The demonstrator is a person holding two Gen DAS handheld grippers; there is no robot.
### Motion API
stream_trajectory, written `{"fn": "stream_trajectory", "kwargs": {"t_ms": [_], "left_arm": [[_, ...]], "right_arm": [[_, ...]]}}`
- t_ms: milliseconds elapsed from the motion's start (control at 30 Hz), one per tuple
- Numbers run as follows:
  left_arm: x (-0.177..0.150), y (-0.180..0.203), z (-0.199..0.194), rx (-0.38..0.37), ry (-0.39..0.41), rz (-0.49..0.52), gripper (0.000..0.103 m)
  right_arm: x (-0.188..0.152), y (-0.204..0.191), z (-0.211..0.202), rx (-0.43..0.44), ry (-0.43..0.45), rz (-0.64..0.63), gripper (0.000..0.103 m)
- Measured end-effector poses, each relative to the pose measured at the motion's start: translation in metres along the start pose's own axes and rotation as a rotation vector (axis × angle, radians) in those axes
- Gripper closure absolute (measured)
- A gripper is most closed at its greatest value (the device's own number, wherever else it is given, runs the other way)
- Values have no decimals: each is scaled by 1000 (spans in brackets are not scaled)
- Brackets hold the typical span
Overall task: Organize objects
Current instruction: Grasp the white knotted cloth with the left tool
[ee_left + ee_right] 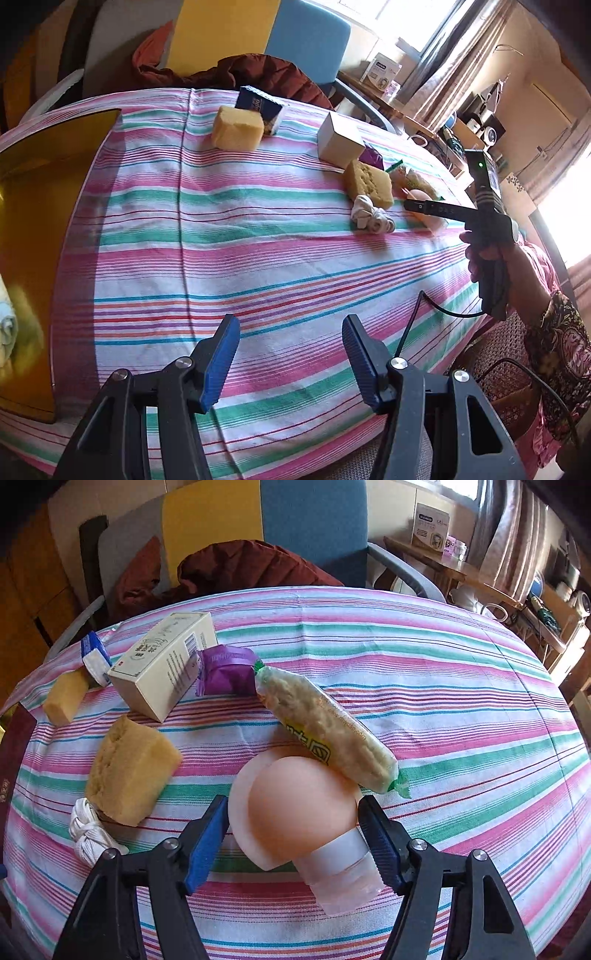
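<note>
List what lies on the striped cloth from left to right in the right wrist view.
Far sponge → white cord bundle → near sponge → cream box → purple packet → pink mushroom-shaped toy → green-ended snack pack.

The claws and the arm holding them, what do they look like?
Each claw, left and right, has black angular linkage arms, silver rivets and ribbed blue pads. The right unit's black handle shows a green light and a thin black cable; the sleeve is dark floral print.

Striped tablecloth [461,686] under sponges [129,771], boxes [162,664]
</note>
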State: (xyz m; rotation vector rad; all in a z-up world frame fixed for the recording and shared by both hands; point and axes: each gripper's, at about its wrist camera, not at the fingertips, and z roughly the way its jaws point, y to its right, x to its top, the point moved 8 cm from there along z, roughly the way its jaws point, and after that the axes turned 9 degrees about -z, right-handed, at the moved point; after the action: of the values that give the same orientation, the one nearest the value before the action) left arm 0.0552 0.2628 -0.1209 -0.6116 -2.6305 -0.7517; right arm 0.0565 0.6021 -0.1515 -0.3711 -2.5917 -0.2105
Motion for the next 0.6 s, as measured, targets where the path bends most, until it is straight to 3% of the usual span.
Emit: {"fn": "stream_trajectory", "kwargs": {"t_ms": [133,267,367,600], "left_arm": [[1,10,7,0,-12,26,45],[6,21,16,0,-24,49,45],[11,29,23,-1,-31,58,45],[35,58,49,-4,-30,99,45]], "right_arm": [[-1,-1,-5,-13,3,-10,44],[-2,-17,-14,67,4,3,46],[-4,-42,-21,106,14,-61,47],[-9,-74,-22,70,-3,-185,44]]}}
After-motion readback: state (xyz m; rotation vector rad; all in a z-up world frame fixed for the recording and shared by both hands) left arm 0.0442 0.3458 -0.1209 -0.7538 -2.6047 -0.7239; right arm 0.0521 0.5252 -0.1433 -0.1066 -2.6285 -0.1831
